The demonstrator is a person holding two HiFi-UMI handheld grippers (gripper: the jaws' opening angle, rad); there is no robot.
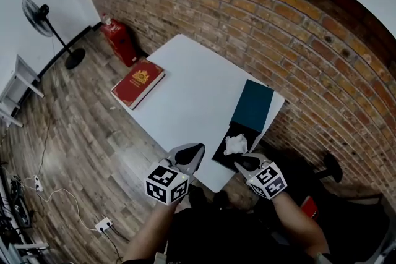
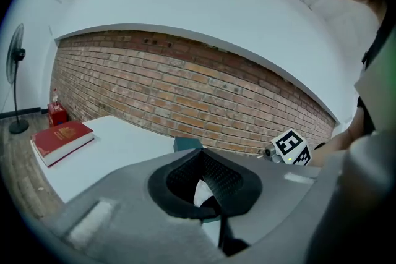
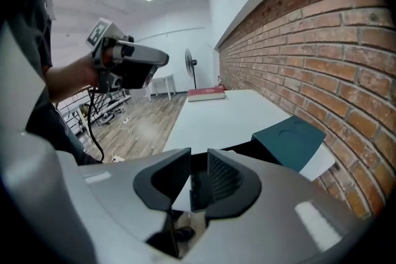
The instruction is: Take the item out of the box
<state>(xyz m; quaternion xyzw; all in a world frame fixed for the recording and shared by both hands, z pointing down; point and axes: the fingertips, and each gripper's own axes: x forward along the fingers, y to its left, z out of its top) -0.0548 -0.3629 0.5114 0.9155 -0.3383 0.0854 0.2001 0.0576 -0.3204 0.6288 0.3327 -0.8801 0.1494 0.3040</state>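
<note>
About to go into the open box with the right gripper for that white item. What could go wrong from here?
1. The right gripper has its jaws only narrowly apart, and the crumpled white item looks wider than that gap, so it may get shoved rather than gripped.
2. The open box sits right at the near edge of the table, so a push could slide it off.

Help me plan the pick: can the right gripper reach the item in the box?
Probably yes: the box is open, lid lying beyond it, item uncovered, and the right gripper sits right beside it, jaws slightly apart, nothing in the way.
</note>
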